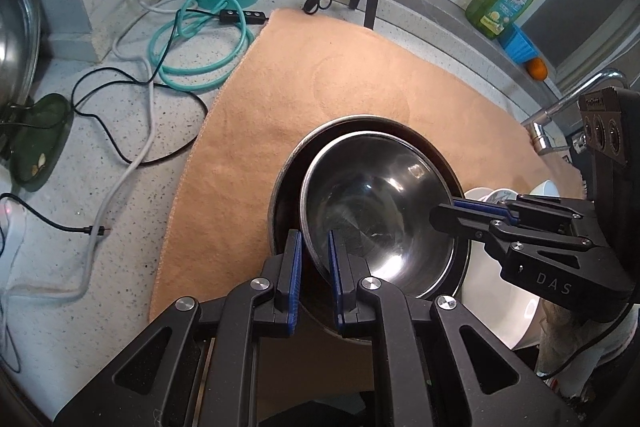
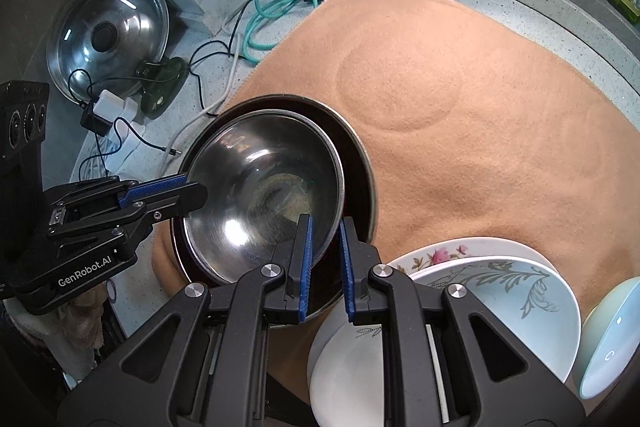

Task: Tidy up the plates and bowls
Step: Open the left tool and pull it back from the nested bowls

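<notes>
Steel bowl: we see it nested inside a larger steel bowl on the orange towel.
Left gripper: our fingers straddle its near rim, slightly apart.
Right gripper: likewise astride the opposite rim, not closed.
White plates: stacked beside the bowls.

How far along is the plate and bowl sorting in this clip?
Partly done. The smaller steel bowl sits tilted inside the larger steel basin on the orange towel, so nesting is under way. In hand: the left tool and right tool each straddle that bowl's rim at opposite sides. Left: the floral plate, blue-patterned plate and pale bowl sit loosely overlapped beside it.
</notes>
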A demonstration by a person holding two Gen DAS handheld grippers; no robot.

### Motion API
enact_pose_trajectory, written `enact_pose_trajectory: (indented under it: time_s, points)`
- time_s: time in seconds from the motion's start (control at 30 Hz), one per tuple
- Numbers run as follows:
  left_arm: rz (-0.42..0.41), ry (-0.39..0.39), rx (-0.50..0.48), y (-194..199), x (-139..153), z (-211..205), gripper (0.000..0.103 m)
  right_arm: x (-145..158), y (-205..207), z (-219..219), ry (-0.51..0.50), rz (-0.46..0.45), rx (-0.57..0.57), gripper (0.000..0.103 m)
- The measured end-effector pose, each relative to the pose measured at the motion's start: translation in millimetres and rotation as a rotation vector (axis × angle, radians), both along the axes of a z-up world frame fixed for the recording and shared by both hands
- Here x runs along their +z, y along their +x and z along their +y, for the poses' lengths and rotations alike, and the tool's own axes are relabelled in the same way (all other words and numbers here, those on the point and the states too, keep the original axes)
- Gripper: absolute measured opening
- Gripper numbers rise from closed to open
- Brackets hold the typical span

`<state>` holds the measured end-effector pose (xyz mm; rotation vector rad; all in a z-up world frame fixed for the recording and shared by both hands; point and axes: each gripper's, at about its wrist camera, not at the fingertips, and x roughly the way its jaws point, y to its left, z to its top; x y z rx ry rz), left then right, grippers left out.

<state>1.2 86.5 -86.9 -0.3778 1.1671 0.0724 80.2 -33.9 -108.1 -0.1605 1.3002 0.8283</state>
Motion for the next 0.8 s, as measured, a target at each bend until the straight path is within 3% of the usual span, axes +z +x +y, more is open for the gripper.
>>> enact_pose_trajectory:
  time_s: [0.57, 0.8]
  points:
    - [-0.006, 0.012, 0.009, 0.3, 3.9, 0.9, 0.014, 3.5, 0.4, -3.8, 0.016, -0.018, -0.006, 0.017]
    - [-0.054, 0.062, 0.009, -1.8, 19.7, -4.1, 0.013, 20.0, 1.2, -16.1, 0.060, -0.053, -0.029, 0.028]
